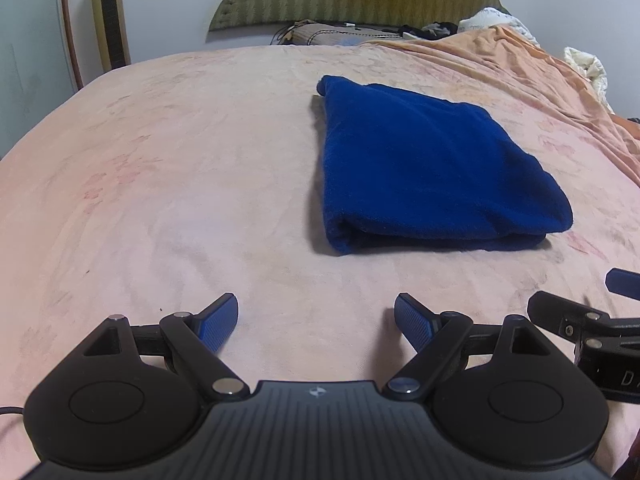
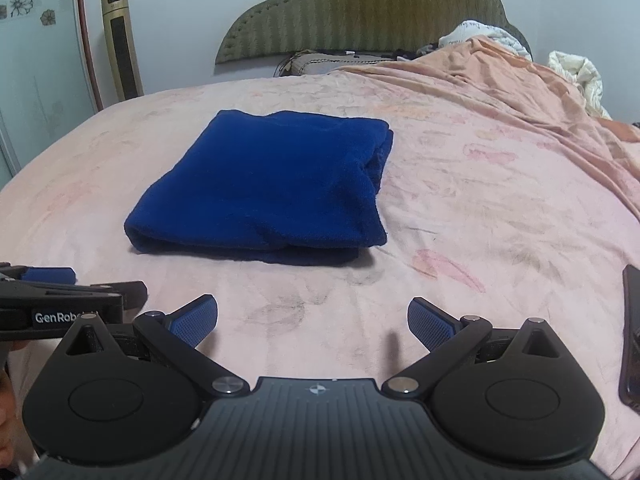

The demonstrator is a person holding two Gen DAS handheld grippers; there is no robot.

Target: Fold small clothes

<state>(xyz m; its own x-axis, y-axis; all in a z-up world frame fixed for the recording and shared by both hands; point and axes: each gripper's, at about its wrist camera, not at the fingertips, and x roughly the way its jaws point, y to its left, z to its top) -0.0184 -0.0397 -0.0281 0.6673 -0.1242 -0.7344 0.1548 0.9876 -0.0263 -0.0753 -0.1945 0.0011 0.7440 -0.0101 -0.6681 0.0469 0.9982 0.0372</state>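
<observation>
A dark blue fleece garment lies folded into a neat rectangle on the pink bedspread. In the right wrist view the same blue garment sits ahead and left of centre. My left gripper hovers over bare sheet short of the garment, open, nothing between its blue pads. My right gripper is likewise open and empty, short of the garment's near fold. Each gripper shows at the edge of the other's view, side by side.
An olive padded headboard backs the bed. Bunched peach and white bedding is piled at the far right. A gold tower fan stands by the left wall. A dark phone-like slab lies on the sheet at the right edge.
</observation>
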